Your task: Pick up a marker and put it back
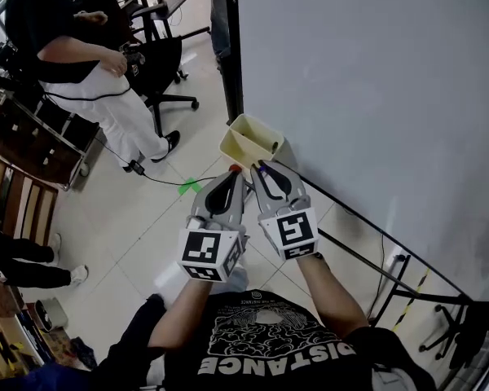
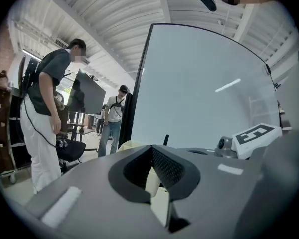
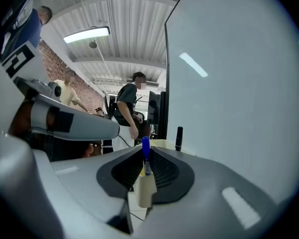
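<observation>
Task's thing: blue marker (image 3: 145,146), upright in the right tongs (image 3: 145,159), just short of the tray's near rim and not touching it.
Right tongs: closed on the blue marker, the pads pressing its barrel from both sides.
Left tongs: (image 2: 152,148) jaws together at the tips, with no marker seen between them; they hang just beside the right pair.
Tray: cream tray (image 1: 238,147) fixed at the lower corner of the whiteboard (image 1: 367,96); a black marker (image 3: 179,138) stands at its board-side end.
Done: judging by the grip, the pick-up is complete, since the marker is clear of the tray.
Left: the return, which means lowering the marker over the rim, seating it in the tray, then opening the tongs.
Head view only: both pairs aim side by side at the tray. A small red spot shows at the left tips, and what it is cannot be told.
Right gripper view only: the marker's colour and the grip on it.
Left gripper view only: the meeting of the left jaws.
</observation>
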Action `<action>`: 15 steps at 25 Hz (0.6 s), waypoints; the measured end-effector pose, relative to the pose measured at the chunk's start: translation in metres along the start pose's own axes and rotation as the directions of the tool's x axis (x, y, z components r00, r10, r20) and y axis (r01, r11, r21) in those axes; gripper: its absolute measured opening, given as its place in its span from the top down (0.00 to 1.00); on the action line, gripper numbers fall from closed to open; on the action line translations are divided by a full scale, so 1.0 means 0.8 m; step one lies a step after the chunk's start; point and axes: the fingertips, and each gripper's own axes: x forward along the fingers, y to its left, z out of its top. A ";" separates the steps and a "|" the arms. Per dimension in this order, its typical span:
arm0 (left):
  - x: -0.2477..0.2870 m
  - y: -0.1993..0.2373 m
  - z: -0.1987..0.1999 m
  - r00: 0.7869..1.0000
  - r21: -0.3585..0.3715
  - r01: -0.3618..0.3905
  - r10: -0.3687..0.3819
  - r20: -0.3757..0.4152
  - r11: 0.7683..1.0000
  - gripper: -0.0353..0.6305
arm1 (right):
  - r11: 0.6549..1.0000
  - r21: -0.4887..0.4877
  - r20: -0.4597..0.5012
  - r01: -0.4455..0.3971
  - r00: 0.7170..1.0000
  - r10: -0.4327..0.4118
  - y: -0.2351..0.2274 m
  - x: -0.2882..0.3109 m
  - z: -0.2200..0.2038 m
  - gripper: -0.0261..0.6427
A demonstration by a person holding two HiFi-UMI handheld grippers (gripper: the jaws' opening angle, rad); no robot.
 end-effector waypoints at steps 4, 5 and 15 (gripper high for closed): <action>-0.002 0.000 -0.001 1.000 -0.001 0.003 -0.003 -0.004 1.000 0.94 | 1.000 -0.008 -0.002 0.004 1.000 -0.004 0.002 0.000 -0.001 0.90; -0.002 -0.001 -0.002 1.000 -0.002 0.005 -0.005 -0.005 1.000 0.94 | 1.000 -0.011 -0.002 0.004 1.000 -0.004 0.002 0.000 -0.002 0.90; -0.001 -0.005 -0.007 1.000 -0.004 0.012 -0.012 -0.010 1.000 0.94 | 1.000 -0.004 -0.008 -0.003 1.000 0.003 0.005 -0.003 -0.005 0.89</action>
